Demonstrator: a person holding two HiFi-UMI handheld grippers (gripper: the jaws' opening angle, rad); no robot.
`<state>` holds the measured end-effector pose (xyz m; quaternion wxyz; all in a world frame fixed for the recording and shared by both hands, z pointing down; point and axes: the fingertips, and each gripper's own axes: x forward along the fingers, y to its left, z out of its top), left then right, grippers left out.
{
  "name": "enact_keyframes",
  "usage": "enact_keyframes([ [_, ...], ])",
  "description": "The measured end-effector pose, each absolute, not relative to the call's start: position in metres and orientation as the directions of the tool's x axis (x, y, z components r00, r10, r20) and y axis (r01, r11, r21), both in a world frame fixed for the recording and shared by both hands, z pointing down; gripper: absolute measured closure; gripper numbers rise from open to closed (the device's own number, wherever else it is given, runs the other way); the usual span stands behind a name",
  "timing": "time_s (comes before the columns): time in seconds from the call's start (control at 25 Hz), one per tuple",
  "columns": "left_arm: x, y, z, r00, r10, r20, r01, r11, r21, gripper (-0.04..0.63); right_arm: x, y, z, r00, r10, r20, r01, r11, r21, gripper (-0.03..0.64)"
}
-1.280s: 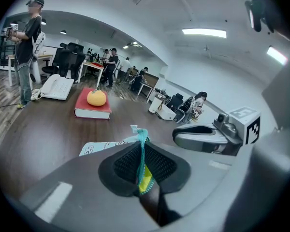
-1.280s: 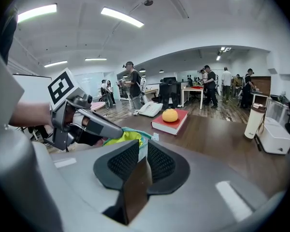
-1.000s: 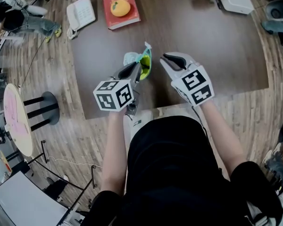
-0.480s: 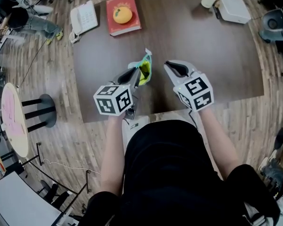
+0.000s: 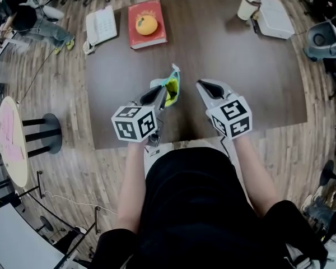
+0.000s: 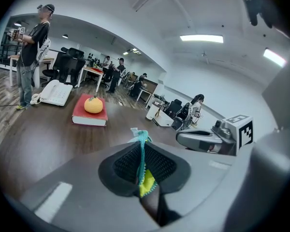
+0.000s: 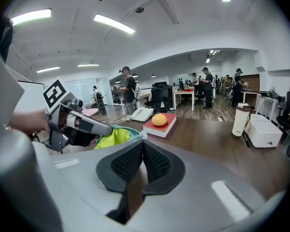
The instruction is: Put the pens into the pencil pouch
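Observation:
A teal pencil pouch with a yellow lining hangs above the dark table. My left gripper is shut on its edge. In the left gripper view the teal seam and yellow cloth are pinched between the ribbed pads. My right gripper hovers just right of the pouch, shut with nothing in it. In the right gripper view its pads meet, and the pouch and the left gripper are close at left. No pen shows in any view.
At the table's far side lie a red book with an orange on it, a white phone, a white cup and a white box. A round pink table stands at left. People stand among desks beyond.
The right gripper's jaws have drawn together until they meet. Both hands stay about where they were, and the left still holds the pouch.

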<state>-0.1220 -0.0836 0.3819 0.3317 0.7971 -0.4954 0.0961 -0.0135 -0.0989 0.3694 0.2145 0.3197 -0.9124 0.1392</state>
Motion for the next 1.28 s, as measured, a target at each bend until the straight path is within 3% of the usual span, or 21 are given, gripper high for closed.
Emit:
enact_keyframes([
  [1.28,-0.1201,-0.0833,0.3765,0.495,-0.728,0.473,-0.85,-0.296,0.435,0.572,-0.0153,-0.0918,0.3701,-0.713,-0.506,0.485,-0.628,0.769,-0.121,0.607],
])
